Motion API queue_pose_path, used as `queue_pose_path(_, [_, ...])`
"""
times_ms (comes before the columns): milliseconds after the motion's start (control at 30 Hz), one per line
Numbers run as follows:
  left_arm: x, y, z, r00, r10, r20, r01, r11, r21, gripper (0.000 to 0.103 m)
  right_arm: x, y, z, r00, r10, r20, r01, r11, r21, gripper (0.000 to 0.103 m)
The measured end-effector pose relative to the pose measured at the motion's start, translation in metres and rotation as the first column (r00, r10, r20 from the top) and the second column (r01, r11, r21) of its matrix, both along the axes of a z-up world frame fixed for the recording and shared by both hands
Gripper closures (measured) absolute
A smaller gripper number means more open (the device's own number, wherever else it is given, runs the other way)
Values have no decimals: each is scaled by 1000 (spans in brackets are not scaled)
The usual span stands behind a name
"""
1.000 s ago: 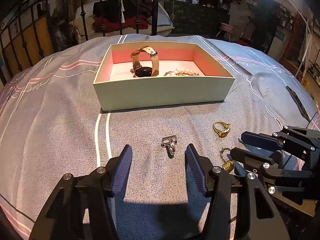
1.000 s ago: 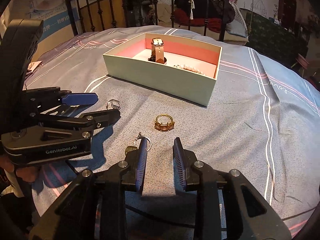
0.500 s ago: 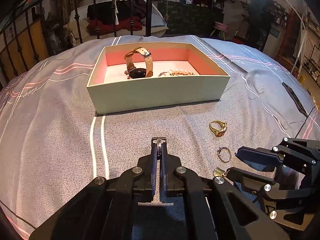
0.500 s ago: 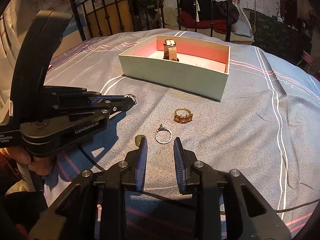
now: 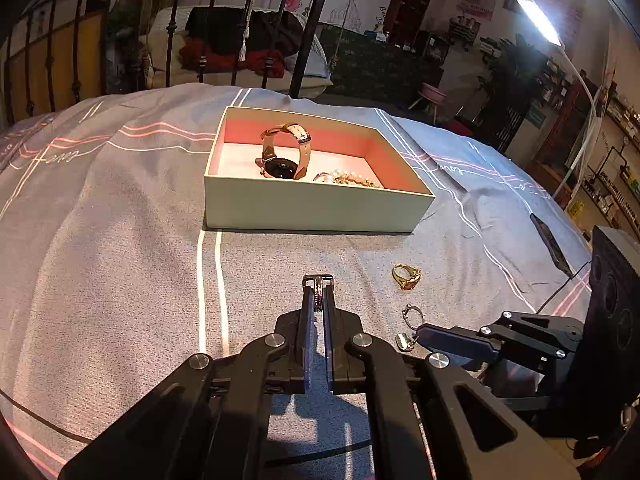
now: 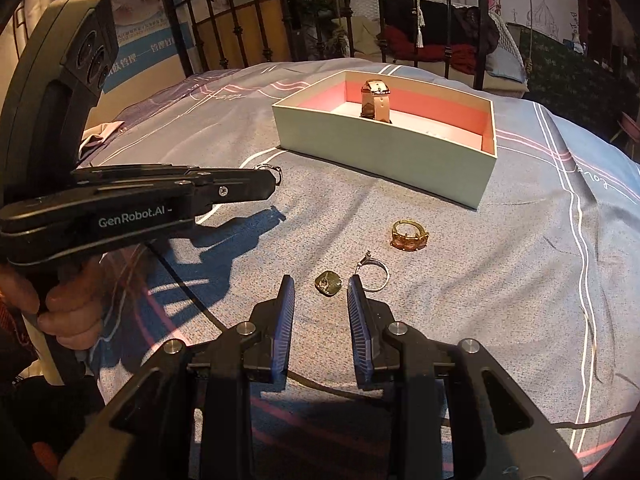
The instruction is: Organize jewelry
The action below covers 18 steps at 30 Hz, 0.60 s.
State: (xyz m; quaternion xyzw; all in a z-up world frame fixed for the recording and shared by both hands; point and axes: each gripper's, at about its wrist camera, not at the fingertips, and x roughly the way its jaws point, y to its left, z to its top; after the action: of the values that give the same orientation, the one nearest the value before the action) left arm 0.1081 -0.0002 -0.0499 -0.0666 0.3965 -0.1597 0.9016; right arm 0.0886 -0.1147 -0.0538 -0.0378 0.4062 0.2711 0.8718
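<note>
Left gripper (image 5: 318, 282) pinches a small silver ring (image 5: 318, 286) tight just in front of the box (image 5: 312, 210), so carry it slowly over the wall and let go low inside.

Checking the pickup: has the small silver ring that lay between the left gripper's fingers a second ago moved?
Yes. The silver ring, now pinched in the left gripper, has left the bedspread and sits nearer the box.

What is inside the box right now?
Inside the box a watch stands on edge, a beaded piece beside it. The near wall hides the floor's front strip, so anything lying there cannot be seen.
</note>
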Motion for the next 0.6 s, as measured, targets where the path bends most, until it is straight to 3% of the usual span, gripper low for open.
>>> queue_pose_path(133, [2, 6, 1, 1000, 14, -27, -15, 998, -53, 99, 7, 7, -3, 1000, 17, -6, -17, 1000, -21, 76])
queue_pose_path(200, [2, 7, 1, 999, 21, -33, -23, 998, -61, 99, 7, 8, -2, 1000, 24, -1, -24, 999, -27, 91])
queue_pose_path(433, [3, 8, -1, 998, 43, -47, -44, 999, -17, 99, 3, 3, 1, 1000, 5, 19, -4, 1000, -9, 91])
queue_pose_path(600, [14, 4, 14, 999, 34, -21, -34, 999, 21, 99, 9, -4, 23, 998, -11, 67, 9, 1000, 26, 91])
